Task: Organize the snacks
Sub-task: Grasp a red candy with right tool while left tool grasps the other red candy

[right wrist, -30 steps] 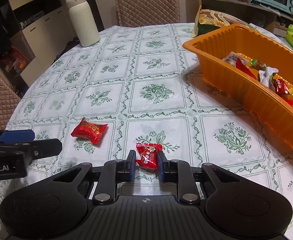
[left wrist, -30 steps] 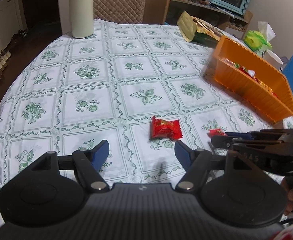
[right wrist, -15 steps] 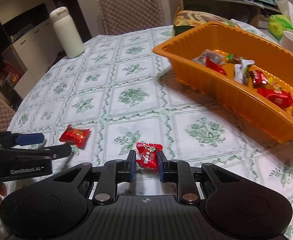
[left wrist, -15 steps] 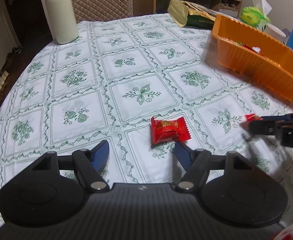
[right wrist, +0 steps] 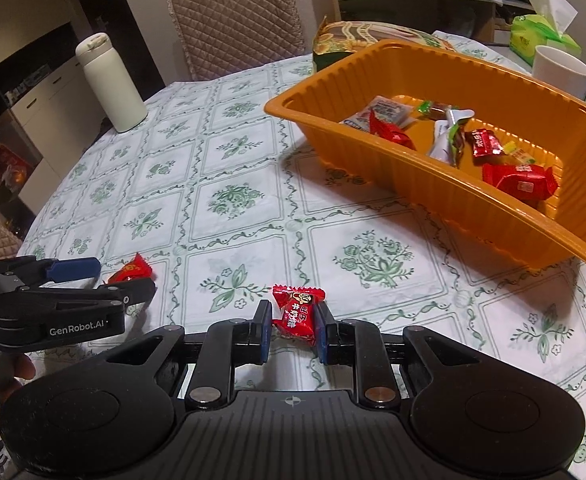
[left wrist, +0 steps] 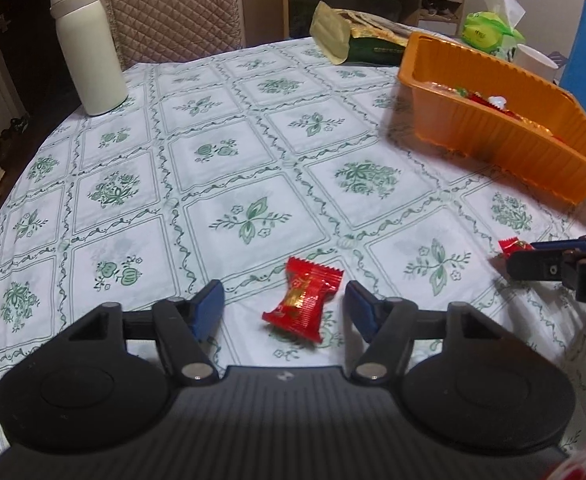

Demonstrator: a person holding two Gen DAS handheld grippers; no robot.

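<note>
A red wrapped candy (left wrist: 303, 306) lies on the floral tablecloth between the blue pads of my left gripper (left wrist: 282, 294). Its jaws are closing and neither pad touches the wrapper. The right wrist view shows that left gripper (right wrist: 125, 276) from the side, with the same candy (right wrist: 131, 270) peeking out between its fingers. My right gripper (right wrist: 293, 320) is shut on a second red candy (right wrist: 297, 312), held a little above the cloth. The left wrist view catches it at the right edge, the right gripper (left wrist: 521, 255) with its candy (left wrist: 511, 245). The orange tray (right wrist: 493, 216) stands beyond, holding several snacks.
A white bottle (left wrist: 89, 48) stands far left near the table's round edge. Behind the tray (left wrist: 493, 136) lie a snack bag (left wrist: 357, 36), a white cup (right wrist: 559, 72) and a green tissue pack (right wrist: 541, 32). A quilted chair (right wrist: 237, 20) is at the far side.
My left gripper came forward so the candy now sits between its jaws, which have narrowed. My right gripper carried its candy to the right, nearer the tray.
</note>
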